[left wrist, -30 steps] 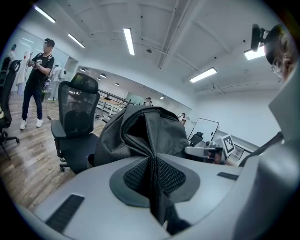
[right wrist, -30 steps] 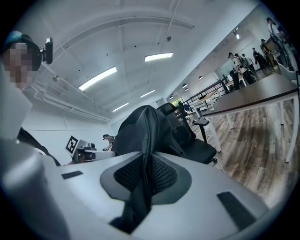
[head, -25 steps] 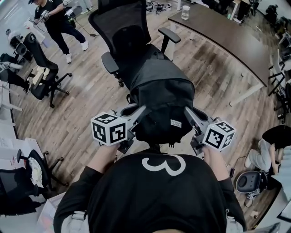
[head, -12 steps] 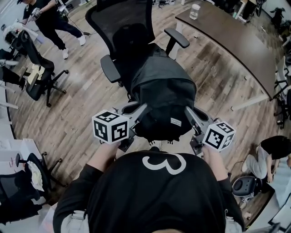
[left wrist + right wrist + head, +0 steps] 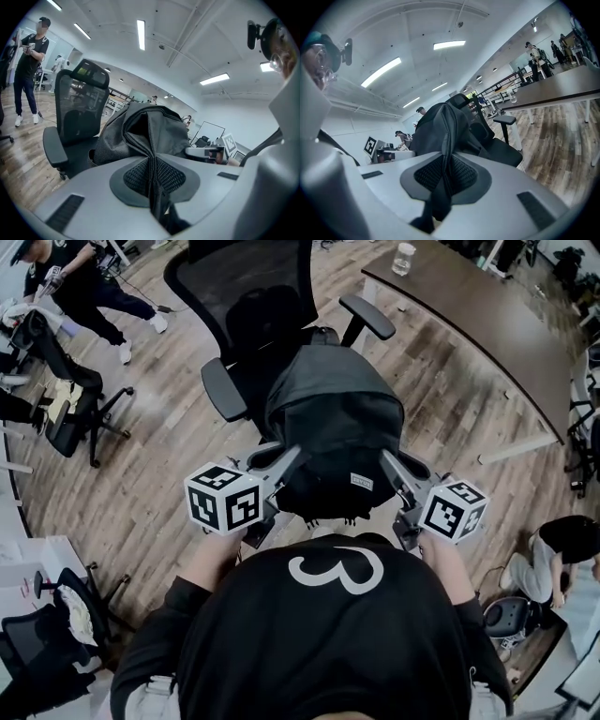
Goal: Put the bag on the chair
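Wood-plank office floor lies below. The black backpack (image 5: 333, 423) is partly over the seat of the mesh office chair (image 5: 248, 315), whose back stands at twelve o'clock. The left gripper (image 5: 286, 463) at the backpack's eight o'clock and the right gripper (image 5: 389, 465) at its four o'clock are each clenched on its fabric, which is pinched between the pads.

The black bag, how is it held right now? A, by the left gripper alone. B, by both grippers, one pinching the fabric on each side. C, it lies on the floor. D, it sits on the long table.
B: the bag hangs between the two grippers, and its dark fabric is clamped in the jaws of both the left gripper and the right gripper.
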The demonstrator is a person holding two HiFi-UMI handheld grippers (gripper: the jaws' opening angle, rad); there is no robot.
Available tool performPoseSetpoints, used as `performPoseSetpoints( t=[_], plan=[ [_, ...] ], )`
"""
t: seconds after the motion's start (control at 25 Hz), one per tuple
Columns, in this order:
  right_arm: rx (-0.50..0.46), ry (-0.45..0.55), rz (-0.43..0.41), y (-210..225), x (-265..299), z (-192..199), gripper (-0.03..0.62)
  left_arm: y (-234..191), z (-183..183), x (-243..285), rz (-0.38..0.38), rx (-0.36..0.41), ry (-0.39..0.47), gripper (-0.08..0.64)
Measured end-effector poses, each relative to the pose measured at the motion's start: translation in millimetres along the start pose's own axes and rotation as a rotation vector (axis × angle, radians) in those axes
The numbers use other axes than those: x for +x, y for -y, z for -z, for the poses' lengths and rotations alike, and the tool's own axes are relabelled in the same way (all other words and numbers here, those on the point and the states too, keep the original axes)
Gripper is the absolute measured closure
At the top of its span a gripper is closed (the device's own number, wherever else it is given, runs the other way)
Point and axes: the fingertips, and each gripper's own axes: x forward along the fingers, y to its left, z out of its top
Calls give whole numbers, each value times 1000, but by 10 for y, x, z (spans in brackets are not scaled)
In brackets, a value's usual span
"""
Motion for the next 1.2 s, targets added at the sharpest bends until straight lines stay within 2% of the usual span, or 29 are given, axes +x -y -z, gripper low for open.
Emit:
performPoseSetpoints(
  t=[0.56, 0.92, 1.2],
  plan=[
    [-20, -69, -66, 100, 451, -195, 535, -315, -177, 70, -59, -54, 37, 517],
    [-13, -98, -122, 550, 954, -582, 535, -681, -542, 515, -127, -79, 37, 517],
    [-14, -138, -166, 927, 1508, -944, 535, -1118, -891, 919, -184, -122, 36, 517]
  ],
)
